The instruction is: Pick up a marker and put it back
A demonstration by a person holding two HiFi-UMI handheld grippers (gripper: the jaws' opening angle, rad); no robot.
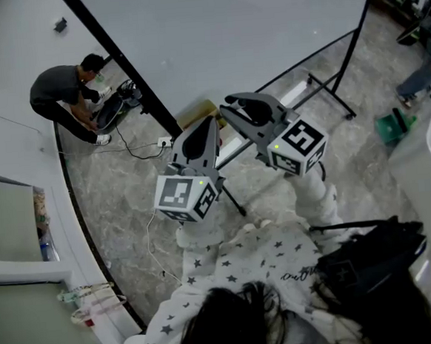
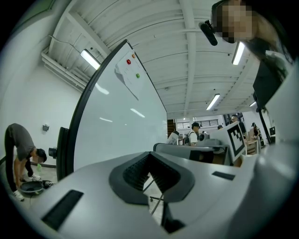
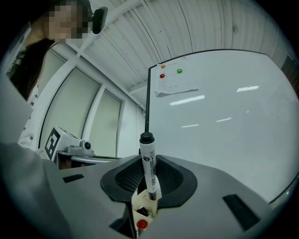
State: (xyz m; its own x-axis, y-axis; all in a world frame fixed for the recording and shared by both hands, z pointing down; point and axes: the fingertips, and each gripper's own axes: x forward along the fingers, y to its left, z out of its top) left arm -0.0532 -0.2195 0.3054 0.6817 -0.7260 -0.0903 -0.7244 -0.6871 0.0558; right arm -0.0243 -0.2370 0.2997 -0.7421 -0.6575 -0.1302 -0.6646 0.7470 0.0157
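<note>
A white marker (image 3: 149, 163) with a black cap stands upright between the dark pads of my right gripper (image 3: 148, 170), which is shut on its barrel. Through the gap under the marker shows a cream holder (image 3: 142, 207) with a red-ended thing in it; I cannot tell whether the marker touches it. In the head view both grippers point at the whiteboard (image 1: 227, 33): my right gripper (image 1: 234, 103) a little higher, my left gripper (image 1: 210, 123) beside it. My left gripper (image 2: 150, 175) has its jaws together with nothing between them. The marker is hidden in the head view.
A paper with red (image 3: 162, 75) and green (image 3: 179, 71) magnets hangs high on the whiteboard. A person (image 1: 64, 94) crouches on the floor at the left by cables. The board's black stand leg (image 1: 328, 92) runs right. A black bag (image 1: 371, 255) hangs at my side.
</note>
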